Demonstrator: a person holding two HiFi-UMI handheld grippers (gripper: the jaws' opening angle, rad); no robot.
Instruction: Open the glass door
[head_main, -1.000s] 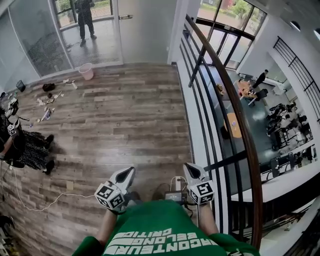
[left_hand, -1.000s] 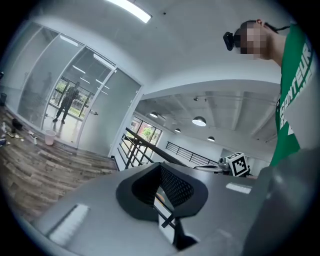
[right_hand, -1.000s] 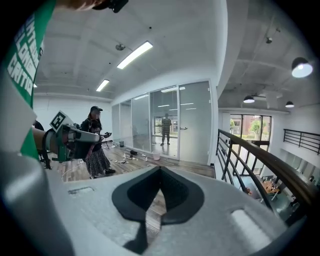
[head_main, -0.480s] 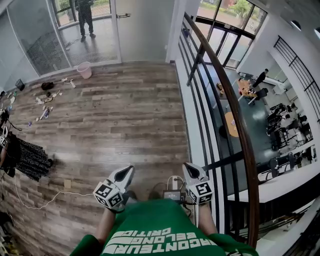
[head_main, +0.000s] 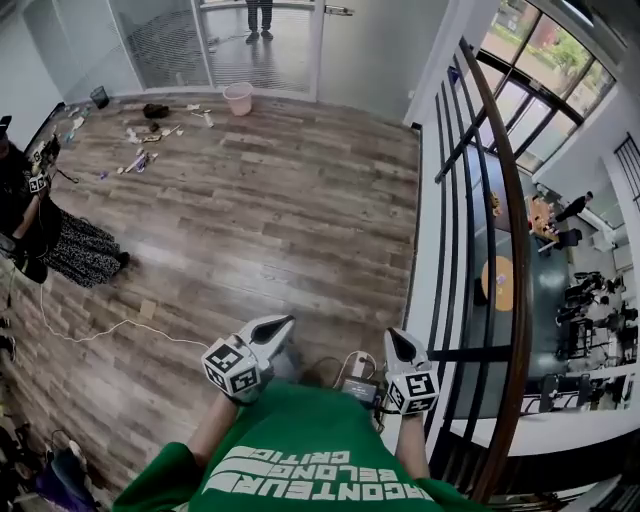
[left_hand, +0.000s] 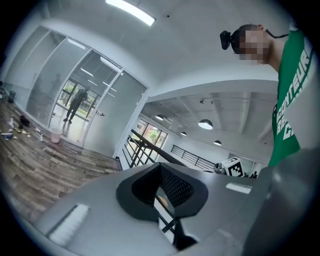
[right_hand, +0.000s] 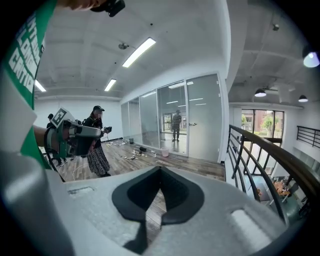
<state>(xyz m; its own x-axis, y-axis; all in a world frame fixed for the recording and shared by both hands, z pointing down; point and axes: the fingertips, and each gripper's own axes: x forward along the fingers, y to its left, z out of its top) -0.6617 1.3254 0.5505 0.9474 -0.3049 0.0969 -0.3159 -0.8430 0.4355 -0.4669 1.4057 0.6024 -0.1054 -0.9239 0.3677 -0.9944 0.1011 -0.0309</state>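
Note:
The glass door (head_main: 262, 40) stands far across the wooden floor, with its handle (head_main: 338, 11) at the view's top edge. In the right gripper view the glass door (right_hand: 201, 120) is shut, and a person (right_hand: 176, 125) stands behind the glass beside it. It also shows in the left gripper view as a distant glass door (left_hand: 95, 117). My left gripper (head_main: 276, 327) and right gripper (head_main: 398, 343) are held close to my green shirt, far from the door. Both are shut with nothing held, as the left gripper (left_hand: 161, 167) and right gripper (right_hand: 160, 170) show in their own views.
A dark railing (head_main: 505, 200) runs along the right over a drop to a lower floor. A pink bucket (head_main: 238, 98) and scattered small items (head_main: 140, 158) lie near the glass wall. A person in black (head_main: 45, 235) stands at the left. A white cable (head_main: 110, 328) crosses the floor.
The head view has swung, so the floor and door sit further right and higher. The person in black is more in view. Both grippers stay near my body.

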